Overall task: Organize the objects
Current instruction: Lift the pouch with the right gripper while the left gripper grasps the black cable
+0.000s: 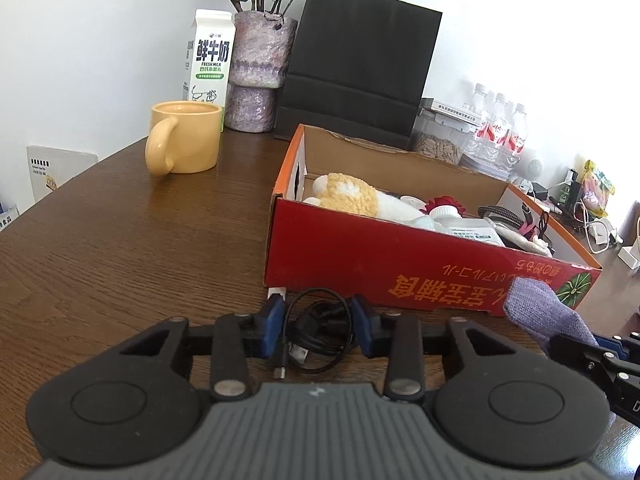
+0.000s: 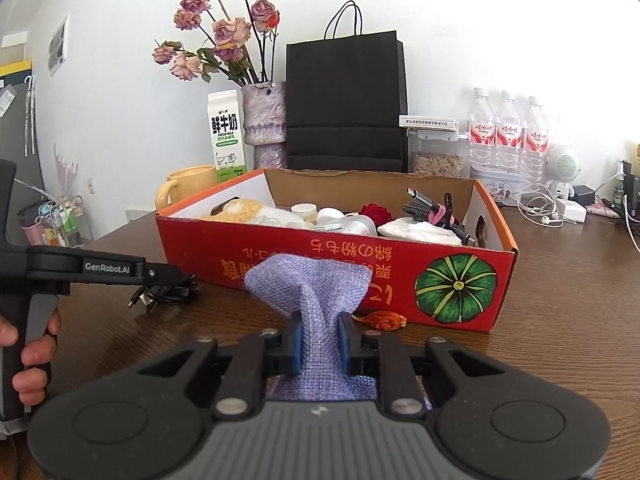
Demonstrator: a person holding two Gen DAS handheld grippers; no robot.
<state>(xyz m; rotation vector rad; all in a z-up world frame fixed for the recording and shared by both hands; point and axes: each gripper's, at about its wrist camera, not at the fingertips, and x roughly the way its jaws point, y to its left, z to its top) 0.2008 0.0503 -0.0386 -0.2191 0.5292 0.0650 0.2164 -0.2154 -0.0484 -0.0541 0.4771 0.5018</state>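
Observation:
A coiled black cable (image 1: pixel 320 330) lies on the brown table just in front of the red cardboard box (image 1: pixel 400 276). My left gripper (image 1: pixel 320 318) straddles the coil, and both blue pads (image 1: pixel 276 324) touch its sides. From the right wrist view the left gripper (image 2: pixel 172 276) reaches in from the left, over the black cable (image 2: pixel 168 296), with a person's hand on its grip. My right gripper (image 2: pixel 320 344) is shut on a purple fabric pouch (image 2: pixel 316 292), held upright before the box's (image 2: pixel 280 248) front wall. The same pouch (image 1: pixel 536 304) shows at the right of the left wrist view.
The box holds a yellow-and-white plush (image 1: pixel 348 196), white bottles, a red flower and a braided cable. Behind it stand a yellow mug (image 1: pixel 188 140), milk carton (image 1: pixel 210 56), vase (image 1: pixel 260 72), black paper bag (image 1: pixel 360 72) and water bottles (image 2: pixel 508 132). An orange scrap (image 2: pixel 384 320) lies by the box.

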